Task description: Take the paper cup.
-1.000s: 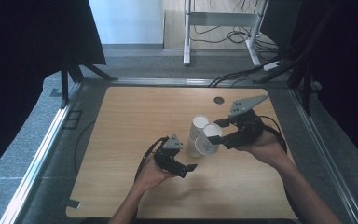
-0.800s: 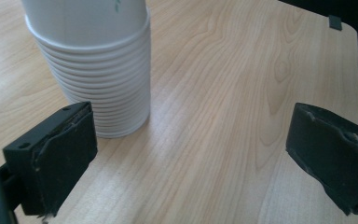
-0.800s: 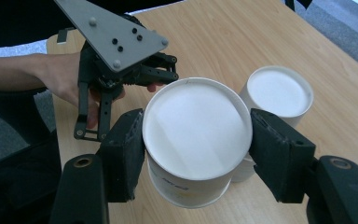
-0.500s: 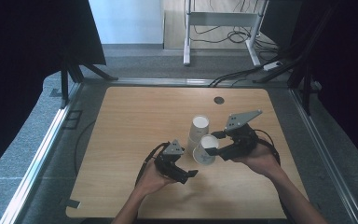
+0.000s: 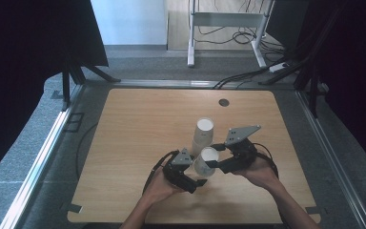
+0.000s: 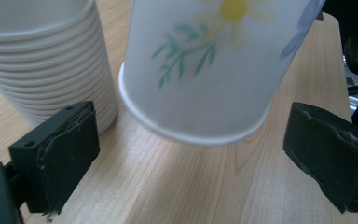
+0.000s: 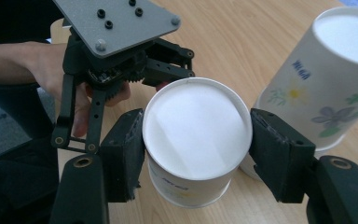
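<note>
A white paper cup (image 7: pixel 196 135) with a flower print hangs mouth down, its rim just over the table. My right gripper (image 7: pixel 196 149) is shut on it, one pad on each side near its base. In the high view this cup (image 5: pixel 207 160) sits between my right gripper (image 5: pixel 215 161) and my left gripper (image 5: pixel 201 172). My left gripper (image 6: pixel 191 135) is open, its jaws have just been closing a little, and the cup (image 6: pixel 200 70) stands between them untouched. A stack of upturned cups (image 6: pixel 42 51) stands beside it on the table.
The stack of cups (image 5: pixel 203 131) stands mid-table just behind both grippers. The wooden table (image 5: pixel 138 124) has a dark round hole (image 5: pixel 224 102) near its far edge. Metal rails and cables run along the floor around it.
My right gripper has come down and nearer the table's front with the cup, from beside the stack to in front of my left gripper. The left hand has barely shifted.
</note>
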`<state>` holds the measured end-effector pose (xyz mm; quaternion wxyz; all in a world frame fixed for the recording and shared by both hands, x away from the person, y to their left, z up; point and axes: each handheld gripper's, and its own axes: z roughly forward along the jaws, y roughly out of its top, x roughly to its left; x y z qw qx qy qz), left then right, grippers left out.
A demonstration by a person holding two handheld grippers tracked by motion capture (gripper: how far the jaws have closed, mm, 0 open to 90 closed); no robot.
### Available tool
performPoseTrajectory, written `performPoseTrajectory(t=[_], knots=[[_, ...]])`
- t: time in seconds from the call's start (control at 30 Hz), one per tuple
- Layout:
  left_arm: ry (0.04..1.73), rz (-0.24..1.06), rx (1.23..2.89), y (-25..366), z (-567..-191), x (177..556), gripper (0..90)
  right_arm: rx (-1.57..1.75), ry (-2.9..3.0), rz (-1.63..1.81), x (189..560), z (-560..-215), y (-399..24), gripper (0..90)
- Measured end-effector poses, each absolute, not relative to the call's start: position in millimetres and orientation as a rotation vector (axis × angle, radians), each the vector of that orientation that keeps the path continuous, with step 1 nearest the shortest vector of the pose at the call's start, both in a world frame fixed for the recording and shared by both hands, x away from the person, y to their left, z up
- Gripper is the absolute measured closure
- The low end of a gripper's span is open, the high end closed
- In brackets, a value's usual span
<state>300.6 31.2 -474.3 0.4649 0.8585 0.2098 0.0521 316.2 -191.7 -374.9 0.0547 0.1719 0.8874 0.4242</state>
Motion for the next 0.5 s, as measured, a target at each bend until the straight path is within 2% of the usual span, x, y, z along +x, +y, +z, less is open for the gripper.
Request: performPoseTrajectory(t=[0.23,0.5], knots=[[0.508,0.133,2.106,25,-480,300,6.8,0.519,2.71,1.293,315,-384,-188,37.7],[0.492,0.141,2.101,23,-483,300,14.2,0.521,2.711,1.309,315,-388,-189,37.7]])
